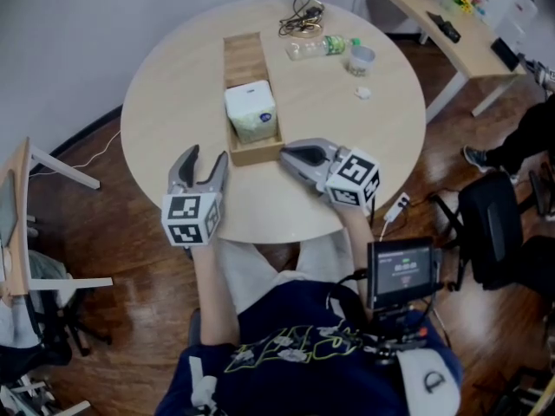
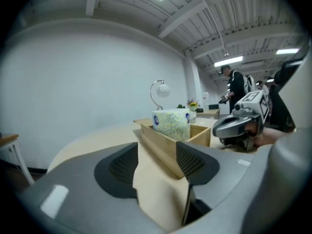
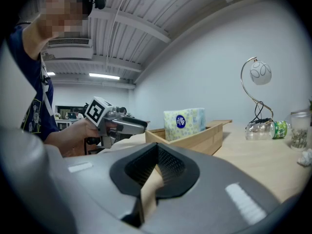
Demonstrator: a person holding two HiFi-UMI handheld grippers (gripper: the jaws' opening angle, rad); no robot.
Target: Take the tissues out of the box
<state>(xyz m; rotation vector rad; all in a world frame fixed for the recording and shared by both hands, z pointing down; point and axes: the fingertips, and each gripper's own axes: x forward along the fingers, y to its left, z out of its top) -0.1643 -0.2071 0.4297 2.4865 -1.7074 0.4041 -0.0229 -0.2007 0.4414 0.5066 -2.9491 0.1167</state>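
Tissues (image 1: 251,111) in box (image 1: 244,50), just ahead betw L gripper (image 1: 208,155), R gripper (image 1: 287,152).

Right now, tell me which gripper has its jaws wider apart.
The left gripper: its jaws stand apart with bare table between them, while those of the right gripper meet at the tips.

Right tongs (image 3: 157,150) closed, empty; tissue pack (image 3: 184,123) upright in wooden box (image 3: 196,139).

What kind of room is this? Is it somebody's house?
Probably an office or workroom, not a house. A long desk stands beyond the round table, a black office chair sits nearby, and strip lights run overhead.
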